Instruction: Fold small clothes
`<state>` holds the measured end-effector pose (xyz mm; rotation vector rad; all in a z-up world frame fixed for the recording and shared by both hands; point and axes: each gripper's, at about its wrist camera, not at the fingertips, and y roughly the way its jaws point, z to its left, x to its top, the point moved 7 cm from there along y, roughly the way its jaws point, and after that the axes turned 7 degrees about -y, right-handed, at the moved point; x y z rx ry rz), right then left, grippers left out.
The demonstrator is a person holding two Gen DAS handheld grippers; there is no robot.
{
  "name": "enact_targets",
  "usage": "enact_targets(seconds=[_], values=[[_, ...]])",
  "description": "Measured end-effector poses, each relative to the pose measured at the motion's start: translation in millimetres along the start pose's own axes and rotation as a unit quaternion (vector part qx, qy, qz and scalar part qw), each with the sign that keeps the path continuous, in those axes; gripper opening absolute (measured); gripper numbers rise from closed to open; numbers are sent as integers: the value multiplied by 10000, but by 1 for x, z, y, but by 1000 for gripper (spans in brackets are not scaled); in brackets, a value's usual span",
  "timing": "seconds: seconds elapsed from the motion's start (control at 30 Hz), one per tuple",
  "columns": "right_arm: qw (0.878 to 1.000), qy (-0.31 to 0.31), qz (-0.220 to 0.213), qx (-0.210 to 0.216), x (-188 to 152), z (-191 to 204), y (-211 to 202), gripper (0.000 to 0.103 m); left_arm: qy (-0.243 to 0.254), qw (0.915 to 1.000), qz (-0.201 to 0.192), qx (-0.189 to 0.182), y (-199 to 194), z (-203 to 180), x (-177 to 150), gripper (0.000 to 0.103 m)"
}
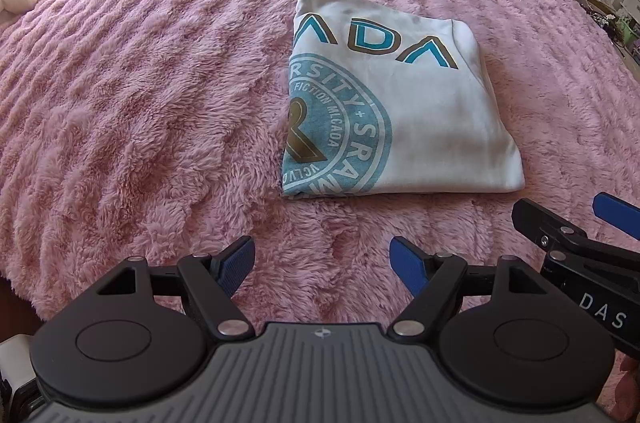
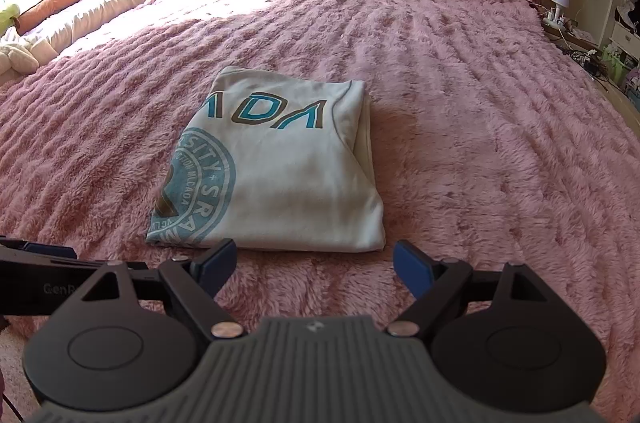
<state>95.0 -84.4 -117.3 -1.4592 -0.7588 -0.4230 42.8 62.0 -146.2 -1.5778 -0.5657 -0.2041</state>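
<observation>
From the left wrist we see our left tongs spread and empty above the pink blanket; the folded white shirt lies ahead, slightly right, untouched.

From the right wrist, our right tongs are spread too, the shirt just ahead; whether their tips touch its hem is unclear.

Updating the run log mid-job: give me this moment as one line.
shirt: folded, flat on pink blanket | left gripper: open, empty, short of shirt | right gripper: open, empty, at near edge | contact: none
</observation>
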Motion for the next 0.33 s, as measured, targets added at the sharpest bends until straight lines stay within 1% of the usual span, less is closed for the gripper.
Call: enact_targets(seconds=[0.33], values=[[10000,-13,8,17,-1,1,2,81,18,10000,37,44,0,1,-1,90]])
